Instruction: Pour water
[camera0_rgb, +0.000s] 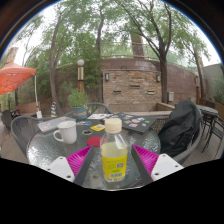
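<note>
Bottle (115, 152) with a white cap and yellow label is standing upright on the round glass table (45, 150), sitting between the two fingers of the gripper (113, 160); whether the pink pads (79, 160) are pressing its sides cannot be told. White mug (66, 131) is resting beyond the fingers, well apart. Black bag (181, 127) is lying at the table's far side.

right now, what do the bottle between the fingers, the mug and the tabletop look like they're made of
Bottle: likely clear plastic, see-through yellowish body, white cap, standing between the open gripper fingers.
Mug: seems glazed ceramic, opaque white, smooth.
Tabletop: probably glass, glossy and reflective, with a darker, perhaps metal, rim.
</note>
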